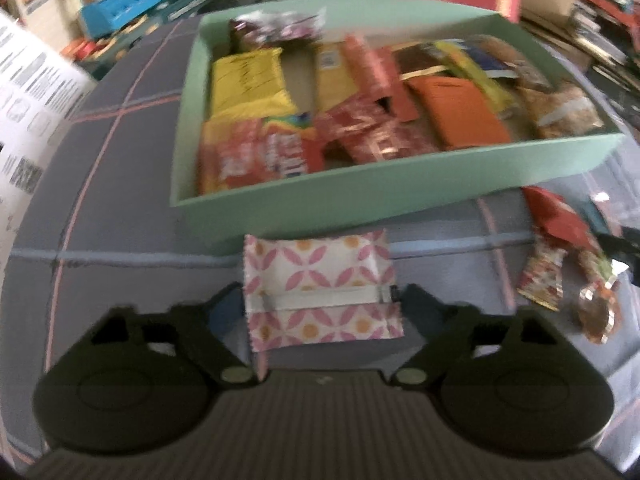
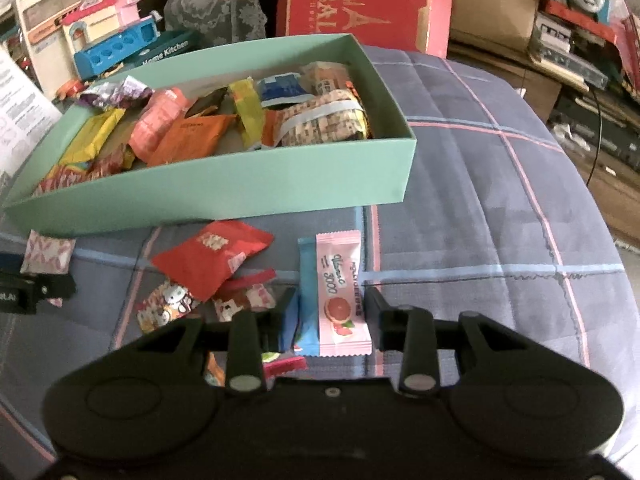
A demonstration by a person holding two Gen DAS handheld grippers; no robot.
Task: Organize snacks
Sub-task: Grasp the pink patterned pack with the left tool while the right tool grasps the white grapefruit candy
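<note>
The right tool [image 2: 326, 312] is pinching a pink sachet [image 2: 340, 292] reading "3000", with a grapefruit picture, beside a blue packet [image 2: 310, 300] on the plaid cloth [image 2: 480, 240]. The left tool [image 1: 322, 300] is gripping a white packet with pink petal pattern [image 1: 320, 288] just in front of the mint-green box [image 1: 340, 196], which is holding many snacks. A red packet [image 2: 212, 258] and a Hello Kitty wrapper [image 2: 168, 304] are lying loose nearby, while a red "GLOBAL" carton [image 2: 360, 0] and a "Home Kitchen" toy box [image 2: 168, 50] are standing behind.
</note>
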